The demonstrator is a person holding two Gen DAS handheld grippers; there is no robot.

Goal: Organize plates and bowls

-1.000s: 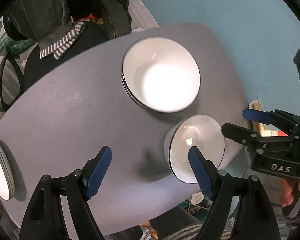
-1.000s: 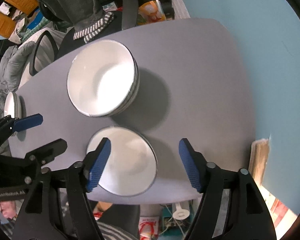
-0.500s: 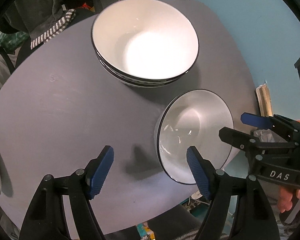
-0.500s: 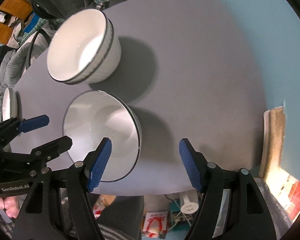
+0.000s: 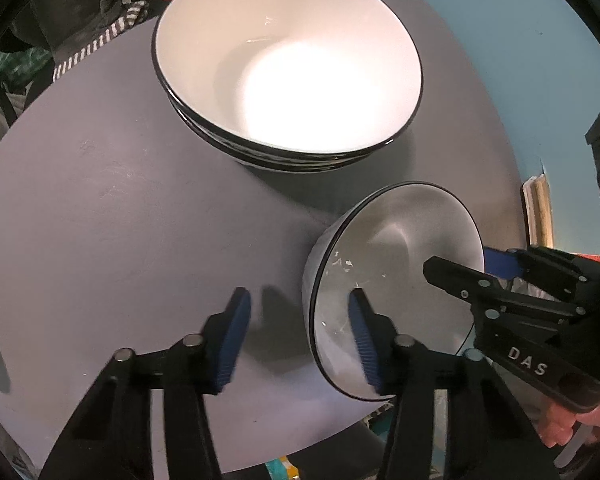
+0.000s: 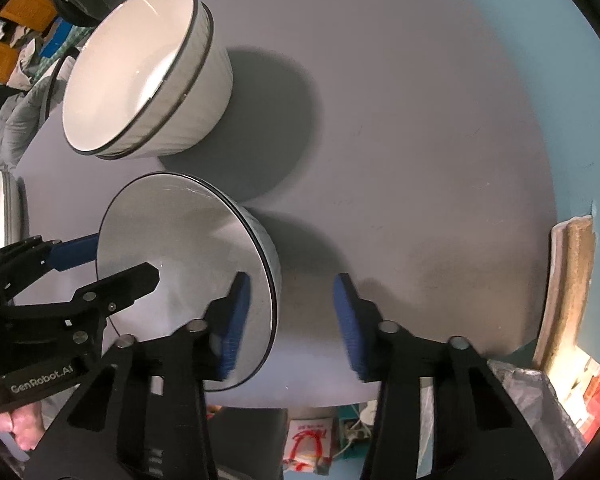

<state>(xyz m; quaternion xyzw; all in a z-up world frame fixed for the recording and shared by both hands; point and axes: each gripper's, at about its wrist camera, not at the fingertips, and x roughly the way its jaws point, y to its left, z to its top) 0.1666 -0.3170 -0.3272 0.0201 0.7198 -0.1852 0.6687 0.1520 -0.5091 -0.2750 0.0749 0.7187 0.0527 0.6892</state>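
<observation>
A stack of white, black-rimmed bowls stands on the grey table. A single white bowl sits near the front edge. My left gripper is open and straddles this bowl's left rim, one pad inside, one outside. My right gripper is open and straddles its right rim the same way. Each gripper shows in the other's view, the right and the left.
A stack of plates lies at the table's far left edge. A chair with draped clothes stands behind the table. A blue wall is on the right. Clutter lies on the floor below the front edge.
Both grippers have come down and forward toward the single bowl; each now has one pad inside its rim. The bowls look larger and closer. The jaws have narrowed somewhat.
</observation>
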